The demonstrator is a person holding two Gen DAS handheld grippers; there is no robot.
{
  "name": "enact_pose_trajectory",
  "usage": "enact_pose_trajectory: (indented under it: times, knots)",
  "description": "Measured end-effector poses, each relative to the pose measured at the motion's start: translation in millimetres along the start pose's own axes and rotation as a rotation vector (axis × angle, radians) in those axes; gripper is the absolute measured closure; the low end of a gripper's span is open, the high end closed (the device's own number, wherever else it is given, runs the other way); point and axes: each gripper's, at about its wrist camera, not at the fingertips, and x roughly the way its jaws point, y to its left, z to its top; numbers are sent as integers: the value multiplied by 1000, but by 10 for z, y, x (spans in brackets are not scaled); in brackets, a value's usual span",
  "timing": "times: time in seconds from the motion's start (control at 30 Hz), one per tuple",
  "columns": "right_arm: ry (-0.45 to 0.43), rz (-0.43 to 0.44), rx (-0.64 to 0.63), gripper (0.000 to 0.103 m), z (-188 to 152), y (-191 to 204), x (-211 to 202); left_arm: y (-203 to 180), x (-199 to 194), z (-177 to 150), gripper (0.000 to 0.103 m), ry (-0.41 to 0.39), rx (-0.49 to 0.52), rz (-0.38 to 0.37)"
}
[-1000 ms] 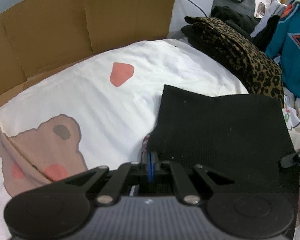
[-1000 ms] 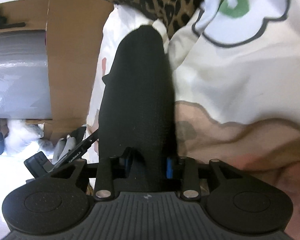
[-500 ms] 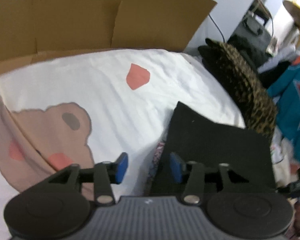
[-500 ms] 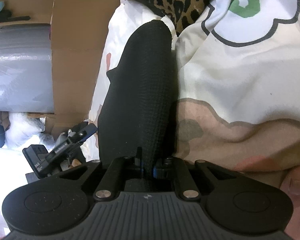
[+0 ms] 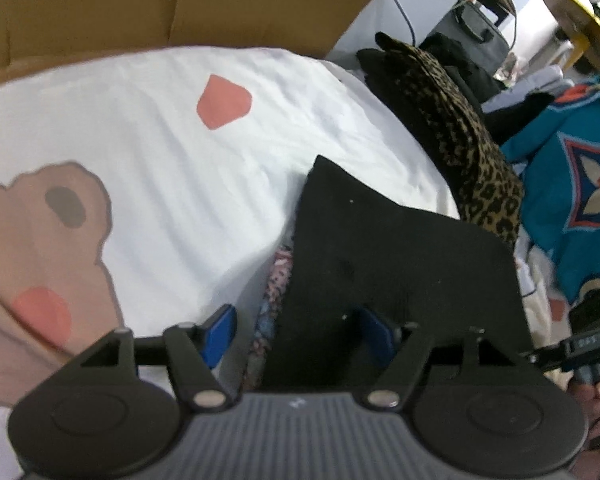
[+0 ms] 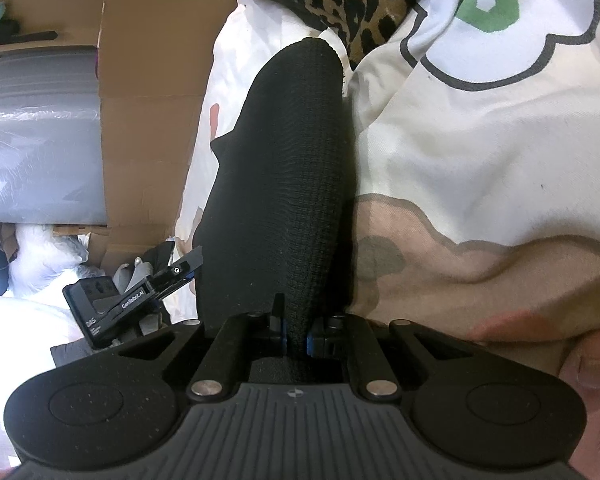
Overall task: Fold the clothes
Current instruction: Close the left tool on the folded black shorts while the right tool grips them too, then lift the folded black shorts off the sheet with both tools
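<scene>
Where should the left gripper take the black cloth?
Probably its near left edge, coming straight in from the front. The black cloth lies flat on the white sheet with that edge slightly raised. The left gripper is open, straddling it; the right gripper already pinches the other end.

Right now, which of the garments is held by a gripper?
The black knit garment: the right gripper is shut on its edge. The leopard-print garment and the teal one lie untouched.

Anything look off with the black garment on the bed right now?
One thing: a patterned pink-and-blue fabric pokes out from under the black garment's left edge, between the open left tongs. The right tongs pinch the garment's other end cleanly.
</scene>
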Motion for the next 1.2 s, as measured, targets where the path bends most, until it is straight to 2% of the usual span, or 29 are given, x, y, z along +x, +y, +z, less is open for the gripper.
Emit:
enact_pose_trajectory:
  times: [0.1, 0.23, 0.27, 0.3, 0.37, 0.5, 0.63, 0.67, 0.8, 1.0, 1.13, 1.2]
  knots:
    - [-1, 0, 2, 97, 4, -3, -7, -11, -20, 5, 63, -2, 6, -20]
    - [1, 1, 5, 97, 0, -2, 1, -46, -67, 41, 66, -7, 17, -19]
    - [1, 1, 7, 97, -2, -4, 2, -25, -57, 40, 61, 0, 9, -23]
    - [2, 1, 8, 97, -4, -4, 4, -5, -34, 36, 52, 13, 0, -25]
    - [4, 0, 8, 97, -5, 0, 8, 36, 14, 28, 45, 39, -19, -30]
    - [8, -3, 9, 97, 7, -11, 4, 125, 92, 24, 38, 80, -66, -72]
    - [14, -20, -22, 95, 15, 9, 27, 177, 145, 54, 38, 101, -83, -114]
    - [14, -23, -20, 95, 14, 6, 33, 174, 148, 62, 46, 103, -81, -118]
    - [3, -22, -35, 96, 9, 48, -2, 174, 137, 77, 65, 96, -91, -148]
    - [-17, -11, -45, 97, 29, 147, -147, 150, 81, 66, 73, 85, -124, -204]
    - [-24, -42, -57, 97, 79, 204, -223, 131, 82, 57, 70, 102, -149, -228]
    - [-22, -62, -59, 97, 96, 196, -212, 123, 109, 67, 55, 111, -142, -213]
